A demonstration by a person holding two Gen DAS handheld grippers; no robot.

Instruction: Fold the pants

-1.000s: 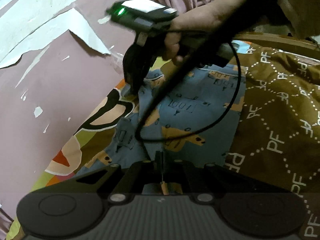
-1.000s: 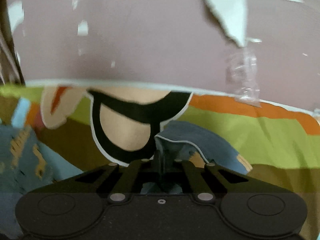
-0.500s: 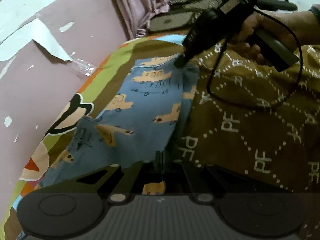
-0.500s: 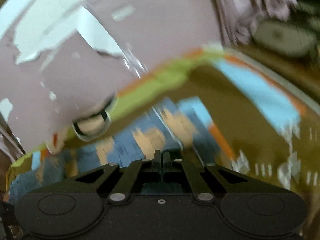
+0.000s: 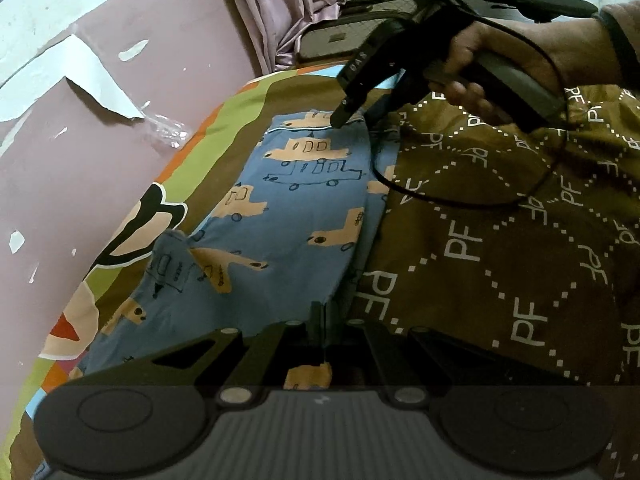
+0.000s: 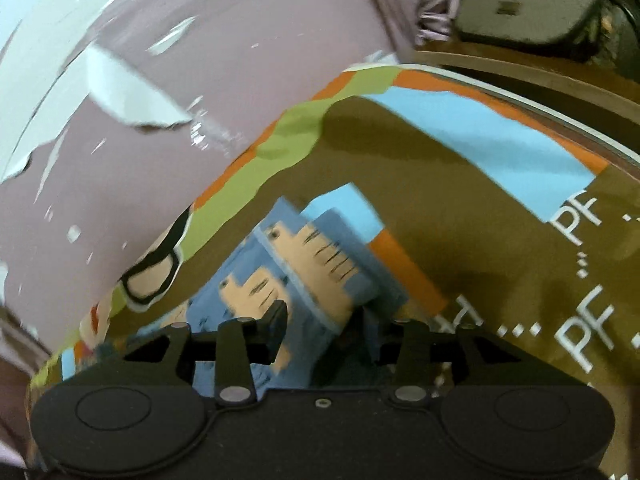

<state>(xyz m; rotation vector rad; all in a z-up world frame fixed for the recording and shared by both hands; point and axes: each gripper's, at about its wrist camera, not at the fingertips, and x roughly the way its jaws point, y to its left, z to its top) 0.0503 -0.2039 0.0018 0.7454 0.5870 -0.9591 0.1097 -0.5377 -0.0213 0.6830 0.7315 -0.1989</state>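
Left claw (image 5: 319, 322) pinching pants (image 5: 292, 216); right claw (image 6: 324, 316) spread.

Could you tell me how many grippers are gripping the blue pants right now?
1. The left gripper is shut on the near edge of the pants. The right gripper is open over the far end.

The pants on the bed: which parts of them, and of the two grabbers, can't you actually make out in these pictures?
- Left wrist view: the near end of the pants is covered by the left gripper body; its fingers meet on the cloth.
- Left wrist view: the pants' right edge lies in shadow against the brown bedsheet.
- Right wrist view: the pants are blurred, the print unreadable.
- Right wrist view: the right gripper is open; its right finger is dark.
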